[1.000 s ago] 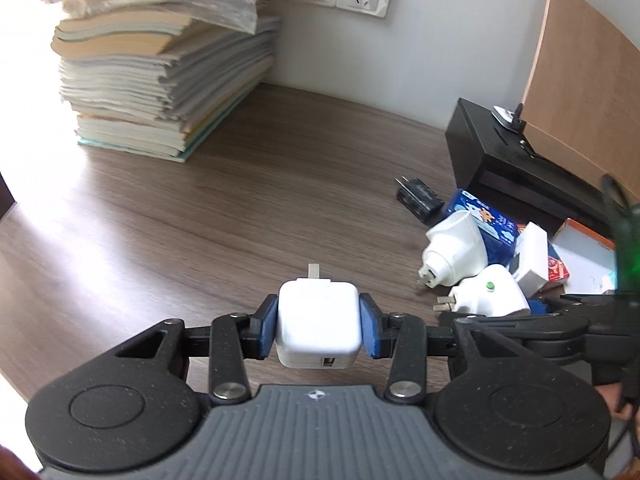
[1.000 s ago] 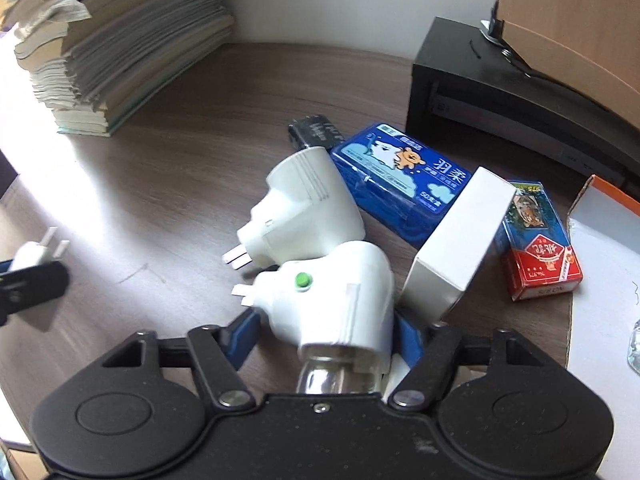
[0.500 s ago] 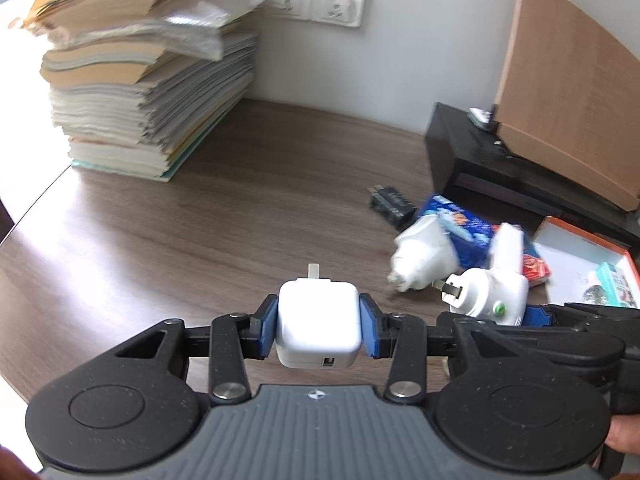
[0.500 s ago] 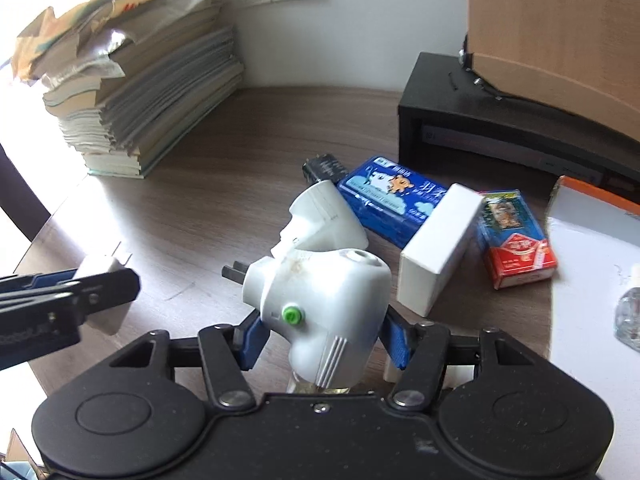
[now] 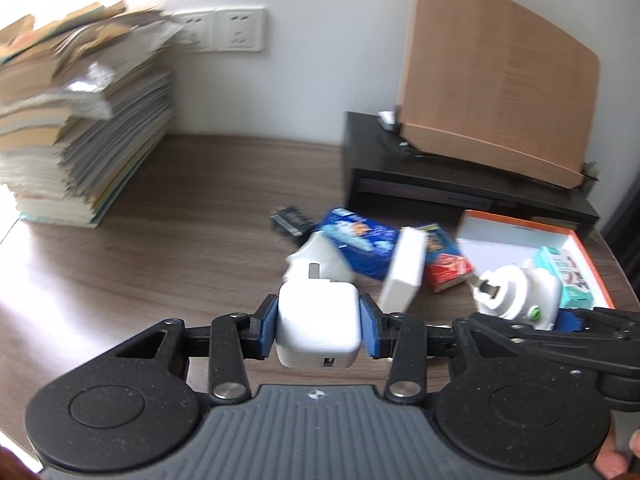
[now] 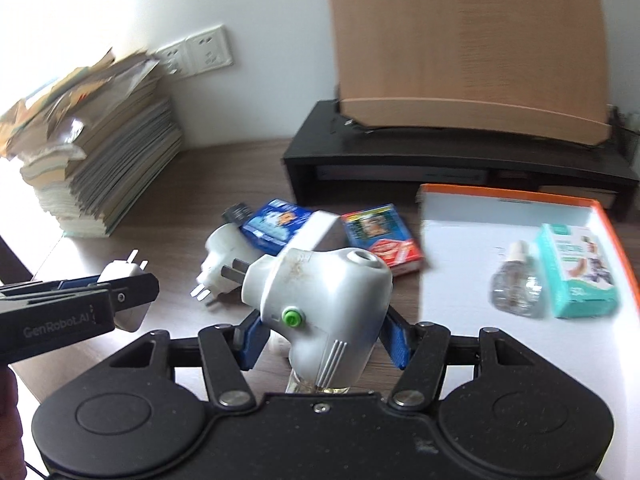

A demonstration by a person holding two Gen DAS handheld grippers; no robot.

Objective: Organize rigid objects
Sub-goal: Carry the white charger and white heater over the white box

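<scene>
The only lettering I can read is "GenRobot.AI", on my left gripper [image 6: 120, 298], left of the white plug-in heater [image 6: 324, 304].

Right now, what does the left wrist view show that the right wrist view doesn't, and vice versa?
Only the left wrist view: the USB port face of the square white charger, held between the left gripper jaws.

Only the right wrist view: the small clear bottle lying in the orange-rimmed box, and the green button side of the white plug-in device gripped by the right gripper.

Both: the paper stack, wall sockets, black stand, blue packet, red packet, teal carton and the loose white adapter.
</scene>
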